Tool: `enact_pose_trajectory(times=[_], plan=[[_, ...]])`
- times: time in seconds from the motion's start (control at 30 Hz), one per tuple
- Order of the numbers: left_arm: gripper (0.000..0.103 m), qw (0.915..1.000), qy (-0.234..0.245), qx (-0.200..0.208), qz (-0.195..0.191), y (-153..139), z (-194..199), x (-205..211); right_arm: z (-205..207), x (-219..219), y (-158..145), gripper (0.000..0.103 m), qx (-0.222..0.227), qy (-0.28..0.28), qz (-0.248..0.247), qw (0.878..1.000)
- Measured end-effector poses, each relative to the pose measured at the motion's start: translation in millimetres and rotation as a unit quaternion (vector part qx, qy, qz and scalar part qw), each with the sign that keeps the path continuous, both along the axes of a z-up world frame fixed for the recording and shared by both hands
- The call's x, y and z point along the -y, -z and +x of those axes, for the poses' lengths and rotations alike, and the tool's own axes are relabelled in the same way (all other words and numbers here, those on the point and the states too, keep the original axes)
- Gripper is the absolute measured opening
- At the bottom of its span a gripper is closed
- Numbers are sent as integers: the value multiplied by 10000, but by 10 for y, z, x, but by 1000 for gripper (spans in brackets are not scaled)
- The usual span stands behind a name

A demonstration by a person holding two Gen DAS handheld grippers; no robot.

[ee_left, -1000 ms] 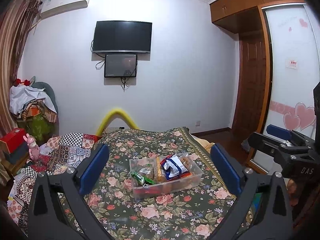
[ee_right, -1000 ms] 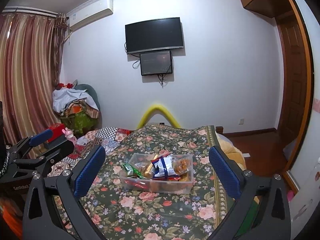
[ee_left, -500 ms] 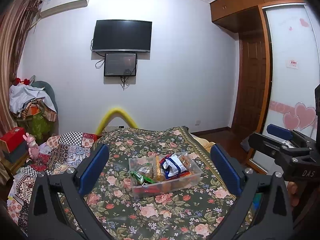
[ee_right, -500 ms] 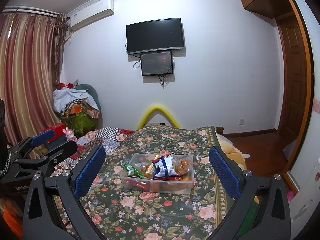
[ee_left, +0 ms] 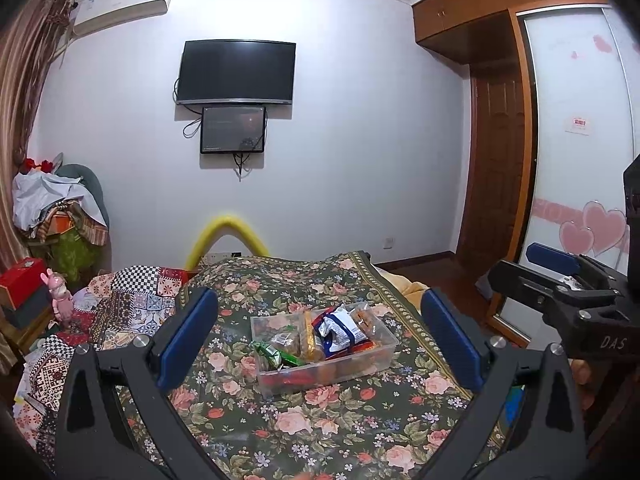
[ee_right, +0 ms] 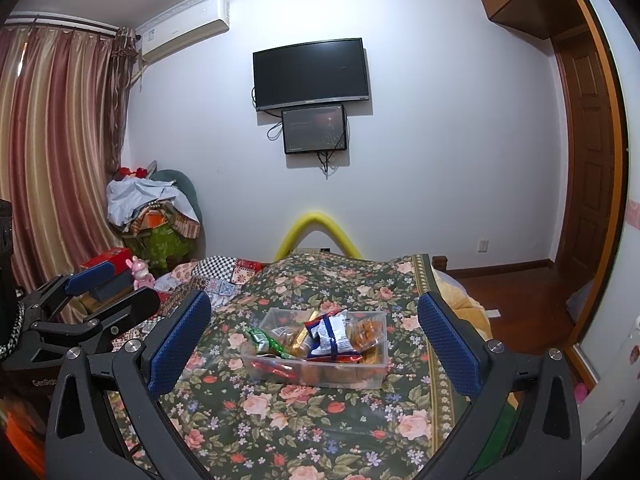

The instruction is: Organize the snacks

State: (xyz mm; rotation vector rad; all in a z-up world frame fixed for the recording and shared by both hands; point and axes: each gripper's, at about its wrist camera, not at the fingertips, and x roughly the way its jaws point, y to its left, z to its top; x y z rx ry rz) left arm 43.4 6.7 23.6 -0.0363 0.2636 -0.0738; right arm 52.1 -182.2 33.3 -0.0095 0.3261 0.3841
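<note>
Blue-padded jaws of the left gripper [ee_left: 320, 340] and right gripper [ee_right: 314, 344] gape wide, holding nothing, hovering near the bed's foot. Farther off, a clear plastic bin [ee_right: 376, 376] on the floral bedspread [ee_right: 280, 420] holds all visible snack packets [ee_right: 330, 338]; none lie loose outside.

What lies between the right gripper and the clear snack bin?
Only bare floral bedspread. In the right wrist view, nothing stands between the open right gripper and the clear snack bin; the left wrist view shows nothing else on that stretch.
</note>
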Motion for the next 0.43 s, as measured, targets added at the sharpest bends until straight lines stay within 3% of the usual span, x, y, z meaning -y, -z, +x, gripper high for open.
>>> enact_pose_trajectory(times=[0.43], plan=[[103, 10000, 54, -68, -6, 33, 9, 12, 11, 1, 9, 103, -22, -11, -9, 10000]])
